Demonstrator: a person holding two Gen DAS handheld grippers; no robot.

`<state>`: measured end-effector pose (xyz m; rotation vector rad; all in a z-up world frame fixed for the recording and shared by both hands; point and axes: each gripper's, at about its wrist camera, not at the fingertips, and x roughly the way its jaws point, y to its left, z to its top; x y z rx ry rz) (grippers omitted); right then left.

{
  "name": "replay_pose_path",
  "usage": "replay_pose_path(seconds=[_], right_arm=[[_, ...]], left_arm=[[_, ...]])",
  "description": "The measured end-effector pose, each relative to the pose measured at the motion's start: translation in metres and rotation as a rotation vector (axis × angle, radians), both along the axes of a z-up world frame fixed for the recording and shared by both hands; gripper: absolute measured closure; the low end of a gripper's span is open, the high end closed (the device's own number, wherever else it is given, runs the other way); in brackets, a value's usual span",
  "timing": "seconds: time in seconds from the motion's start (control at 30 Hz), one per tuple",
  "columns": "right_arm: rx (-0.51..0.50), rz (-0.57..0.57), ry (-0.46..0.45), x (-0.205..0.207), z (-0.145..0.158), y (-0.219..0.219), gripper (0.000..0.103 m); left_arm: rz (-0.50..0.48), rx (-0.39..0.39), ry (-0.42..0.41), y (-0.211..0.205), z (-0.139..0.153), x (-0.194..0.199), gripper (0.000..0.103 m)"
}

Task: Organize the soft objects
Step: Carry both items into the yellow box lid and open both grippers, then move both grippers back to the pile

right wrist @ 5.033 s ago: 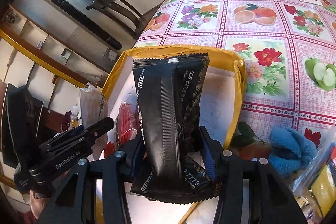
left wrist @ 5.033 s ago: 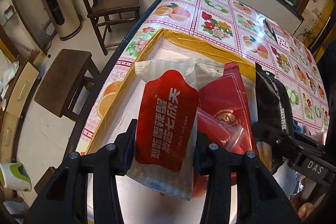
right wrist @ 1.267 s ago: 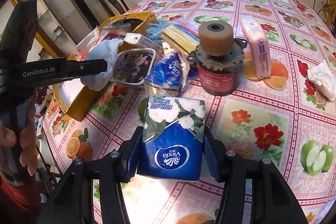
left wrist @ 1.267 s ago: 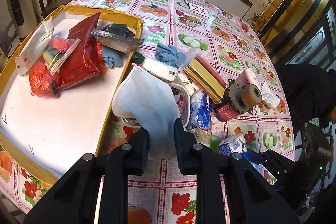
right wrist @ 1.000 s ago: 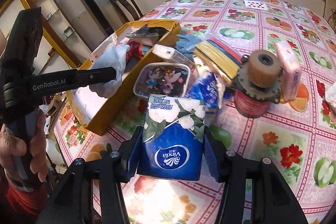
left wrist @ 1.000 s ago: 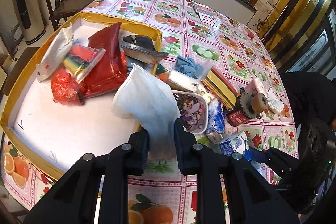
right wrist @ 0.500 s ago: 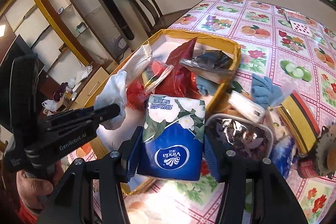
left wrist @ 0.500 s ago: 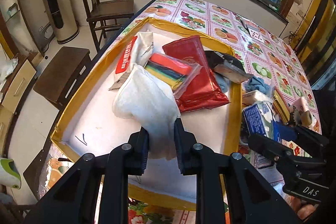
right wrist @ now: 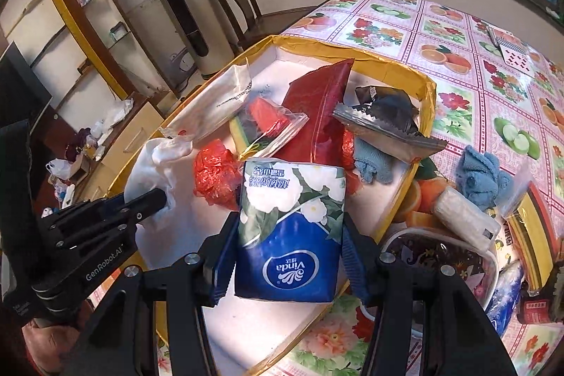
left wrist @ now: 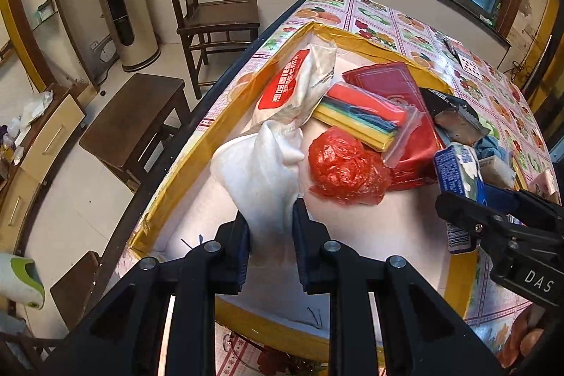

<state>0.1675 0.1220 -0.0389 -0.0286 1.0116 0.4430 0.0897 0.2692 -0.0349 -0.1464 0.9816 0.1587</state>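
Tissue pack (right wrist: 289, 228): pinched in the right claw (right wrist: 287, 256), hanging over the near part of the tray (right wrist: 419, 129), not yet set down.
White cloth (left wrist: 262, 171): clamped in the left claw (left wrist: 270, 228), low over the tray's left side beside the red bag (left wrist: 343, 164).
Crowding: the far half of the tray is piled with a red pouch (right wrist: 317, 108), wipes (left wrist: 296, 87) and a black wrapper (right wrist: 384, 115); only the near floor is bare.
Risk, claws: they sit close; releasing together could knock one against the other.
Risk, pack: dropped near the right rim, it may tip out onto the tabletop (right wrist: 458, 59).
Risk, cloth: limp fabric may cling to a pad on opening.
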Motion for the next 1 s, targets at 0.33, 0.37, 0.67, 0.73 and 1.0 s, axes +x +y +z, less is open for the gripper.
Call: replay_pose_path(seconds=[0.33,0.37,0.67,0.73,1.0], right_arm=[[0.132,0.006,-0.003,-0.007,0.003,-0.010,0.031],[0.162,0.006,-0.022,-0.012,0.010,-0.015,0.026],[0.251,-0.047,-0.169,-0.060,0.064,-0.095,0.014],[0.260,-0.071,-0.177,-0.072,0.068,-0.122,0.013],[0.194,-0.197,-0.164,-0.105,0.050,-0.218,0.010]], left_arm=[[0.077,0.002,-0.014,0.023,-0.005,-0.002,0.052],[0.082,0.000,-0.020,0.023,-0.003,-0.003,0.052],[0.069,-0.071,-0.127,0.008,0.038,-0.025,0.035],[0.035,-0.080,-0.142,-0.005,0.048,-0.030,0.034],[-0.161,-0.139,-0.109,-0.094,0.058,-0.039,0.030]])
